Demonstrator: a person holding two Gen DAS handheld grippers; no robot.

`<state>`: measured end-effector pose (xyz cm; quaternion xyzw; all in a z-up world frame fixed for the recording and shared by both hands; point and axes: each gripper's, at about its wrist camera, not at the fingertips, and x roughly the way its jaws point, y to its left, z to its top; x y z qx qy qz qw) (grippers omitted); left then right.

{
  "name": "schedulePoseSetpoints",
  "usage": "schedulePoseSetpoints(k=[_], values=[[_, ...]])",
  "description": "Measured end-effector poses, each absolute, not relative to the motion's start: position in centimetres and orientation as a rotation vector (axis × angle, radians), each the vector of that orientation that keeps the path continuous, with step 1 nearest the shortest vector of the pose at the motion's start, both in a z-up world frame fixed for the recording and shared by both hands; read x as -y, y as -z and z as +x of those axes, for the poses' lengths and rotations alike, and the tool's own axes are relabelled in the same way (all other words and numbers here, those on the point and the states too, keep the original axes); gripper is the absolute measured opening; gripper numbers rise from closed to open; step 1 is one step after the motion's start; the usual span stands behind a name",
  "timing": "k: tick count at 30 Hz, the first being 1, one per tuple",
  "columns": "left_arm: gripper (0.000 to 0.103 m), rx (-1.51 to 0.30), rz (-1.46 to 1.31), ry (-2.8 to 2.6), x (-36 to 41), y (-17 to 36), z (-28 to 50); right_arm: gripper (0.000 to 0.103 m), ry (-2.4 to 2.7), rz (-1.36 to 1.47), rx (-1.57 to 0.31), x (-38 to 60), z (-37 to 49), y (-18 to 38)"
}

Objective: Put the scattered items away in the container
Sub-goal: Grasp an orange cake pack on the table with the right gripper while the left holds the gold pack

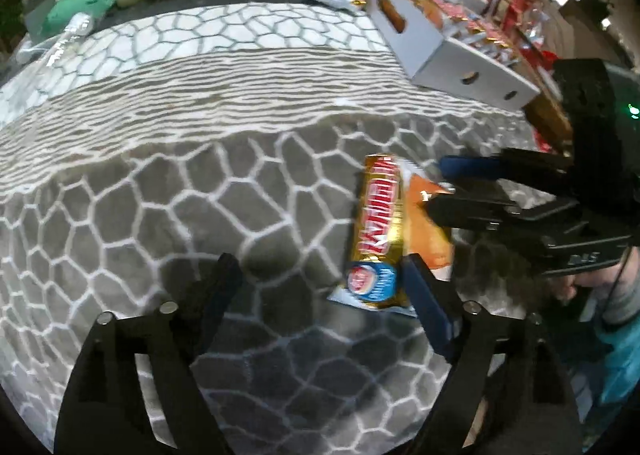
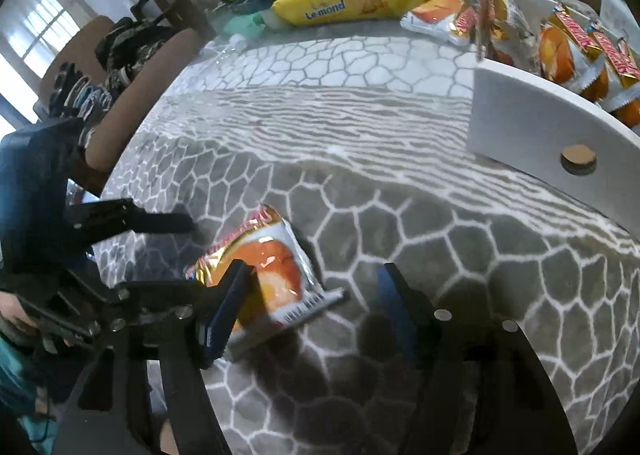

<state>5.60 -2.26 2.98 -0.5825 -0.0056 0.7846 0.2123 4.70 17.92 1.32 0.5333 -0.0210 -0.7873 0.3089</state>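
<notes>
Clearly both grippers — left, right, fingers wide, empty — crowd the cake packet beside the chocolate bar, risking a collision.

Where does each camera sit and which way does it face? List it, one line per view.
Left wrist: on the left gripper, facing across the tablecloth at the candy bar and white box; own open jaws below, right gripper entering at right.
Right wrist: on the right gripper, facing the orange packet; own open jaws below, left gripper at left.
Shared: orange packet, white box, both grippers.
</notes>
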Motion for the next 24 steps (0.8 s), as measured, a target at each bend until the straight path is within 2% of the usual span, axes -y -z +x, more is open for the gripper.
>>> schedulePoseSetpoints(k=[6,7,9,13,15,22,24], values=[[0.084,-0.157,-1.638,-2.25,3.2,-3.3,6.5,0.068,2.094,1.425,0.038,-18.5,4.8,-1.4],[0.081,-0.16,-1.644,-2.258,3.4,-3.4,6.7,0.067,2.093,1.424,0.054,-18.6,4.8,-1.5],[0.079,-0.085,-1.637,-2.261,3.9,-4.0,7.1,0.063,2.103,1.4,0.075,-19.0,4.9,-2.1],[0.08,0.16,-1.523,-2.229,3.5,-5.7,8.7,0.064,2.116,1.38,0.113,-19.4,4.9,-2.5],[0.08,0.18,-1.488,-2.207,2.1,-5.7,9.2,0.064,2.106,1.398,0.116,-19.2,4.7,-2.1],[0.081,-0.07,-1.598,-2.196,-0.6,-2.9,9.7,0.06,2.085,1.451,0.091,-19.2,4.7,-1.0],[0.081,-0.062,-1.626,-2.197,0.2,-3.0,9.5,0.06,2.074,1.46,0.109,-19.6,4.7,-1.0]])
